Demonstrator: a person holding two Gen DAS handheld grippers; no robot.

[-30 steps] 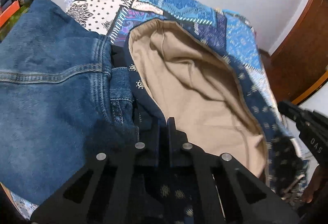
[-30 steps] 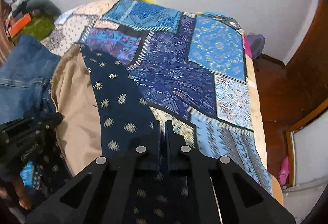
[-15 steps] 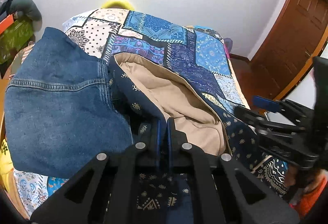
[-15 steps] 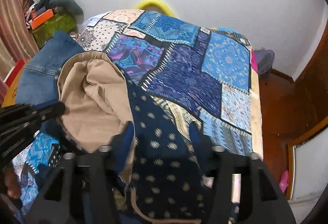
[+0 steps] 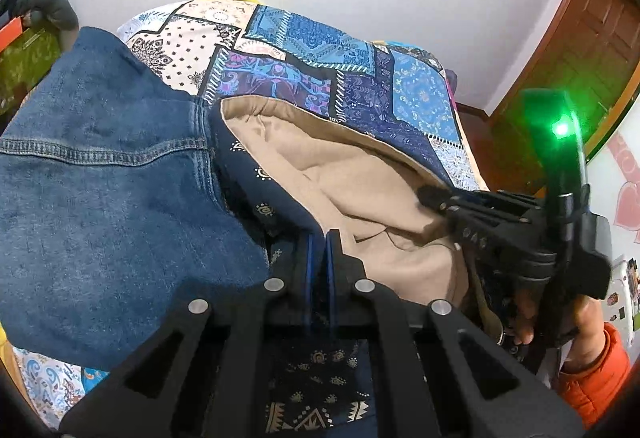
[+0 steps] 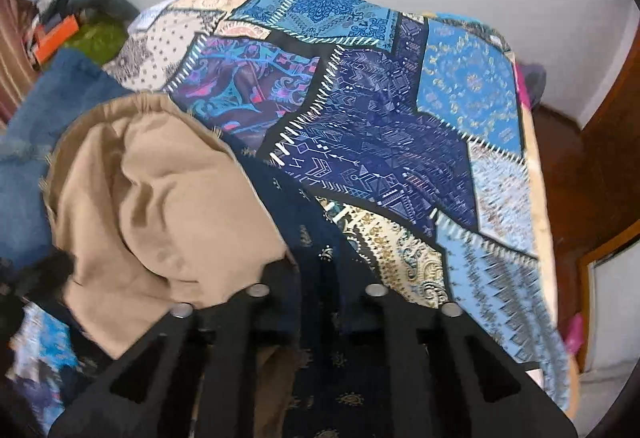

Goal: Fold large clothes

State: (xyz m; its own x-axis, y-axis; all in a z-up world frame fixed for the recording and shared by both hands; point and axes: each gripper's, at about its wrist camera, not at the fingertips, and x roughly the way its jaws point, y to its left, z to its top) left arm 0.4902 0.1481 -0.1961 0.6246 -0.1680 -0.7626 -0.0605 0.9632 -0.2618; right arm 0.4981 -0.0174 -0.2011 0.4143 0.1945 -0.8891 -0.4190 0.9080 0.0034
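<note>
A large navy garment with gold motifs (image 5: 260, 193) and a beige lining (image 5: 360, 173) lies bunched on the bed; it also shows in the right wrist view (image 6: 320, 242), lining (image 6: 160, 197) up. My left gripper (image 5: 318, 242) is shut on the garment's navy edge. My right gripper (image 6: 318, 270) has its jaws spread, and the navy cloth drapes over and between them. In the left wrist view the right gripper (image 5: 440, 197) reaches into the beige lining from the right.
Blue denim jeans (image 5: 100, 177) lie left of the garment, also in the right wrist view (image 6: 36, 141). A patchwork bedspread (image 6: 400, 117) covers the bed. A wooden door (image 5: 580, 57) stands right. Clutter and a green box (image 6: 96, 37) sit at far left.
The right gripper, shut a second ago, has opened and moved into the garment by the beige lining. The left gripper stays shut on the navy edge, drawn nearer the cloth.
</note>
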